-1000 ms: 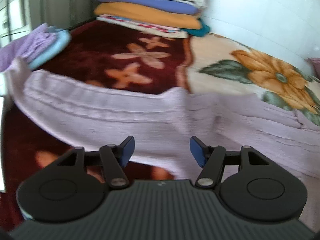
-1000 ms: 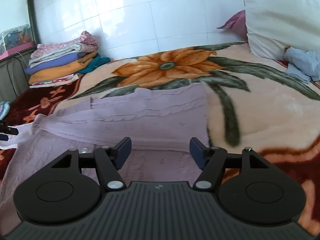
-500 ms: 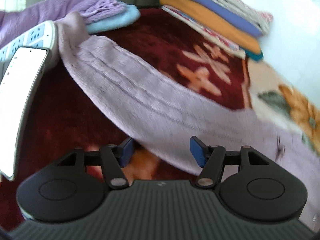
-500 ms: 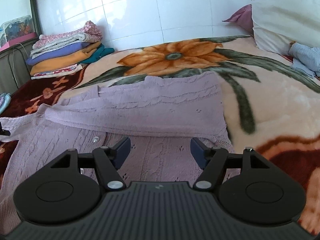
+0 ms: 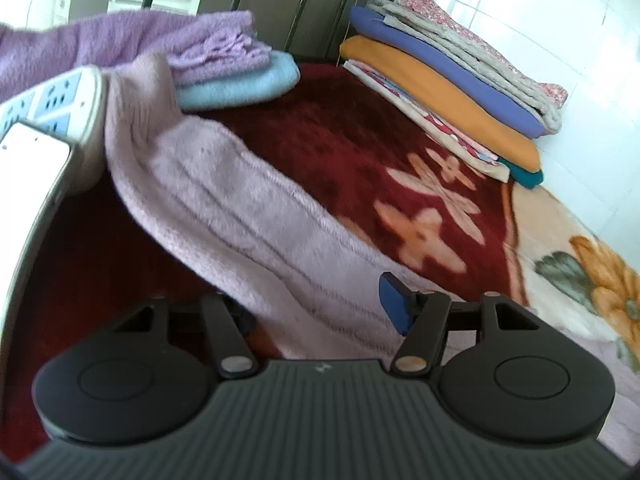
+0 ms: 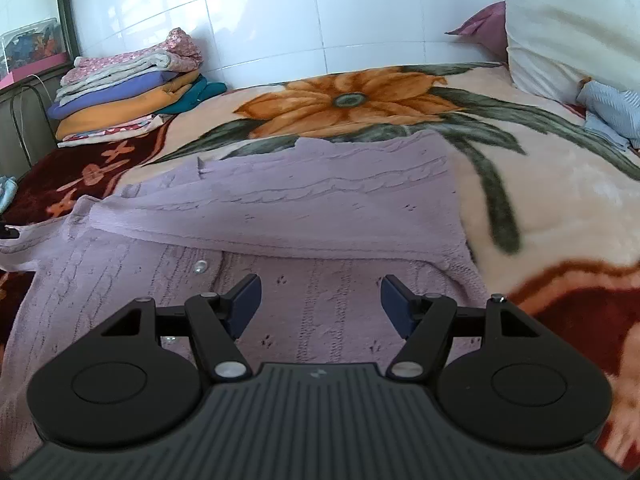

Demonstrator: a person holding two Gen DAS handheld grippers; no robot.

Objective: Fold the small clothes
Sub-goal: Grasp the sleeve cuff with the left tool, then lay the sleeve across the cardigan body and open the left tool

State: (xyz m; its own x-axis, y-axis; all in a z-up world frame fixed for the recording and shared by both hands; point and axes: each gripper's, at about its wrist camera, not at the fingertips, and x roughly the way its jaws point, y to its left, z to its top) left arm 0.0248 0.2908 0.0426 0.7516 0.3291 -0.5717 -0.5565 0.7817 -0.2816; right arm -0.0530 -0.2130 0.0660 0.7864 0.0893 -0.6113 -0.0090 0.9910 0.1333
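A pale lilac knit cardigan (image 6: 320, 208) lies on the flowered blanket, one sleeve folded across its body. Its other sleeve (image 5: 248, 216) stretches out over the dark red part of the blanket in the left wrist view. My left gripper (image 5: 320, 308) is open with the sleeve lying between its jaws; the left fingertip is hidden under the fabric. My right gripper (image 6: 320, 304) is open and empty just above the cardigan's lower front, near a small button (image 6: 200, 266).
A stack of folded blankets (image 5: 460, 80) stands by the tiled wall. Folded purple and light blue cloths (image 5: 224, 68) lie near the sleeve's cuff. A power strip and a phone (image 5: 28, 160) lie at the left. A white pillow (image 6: 572, 28) and blue garment (image 6: 612, 112) lie at right.
My left gripper swung left along the sleeve and came lower, so the sleeve now lies between its jaws. My right gripper moved a little closer to the cardigan's front. Both stayed open.
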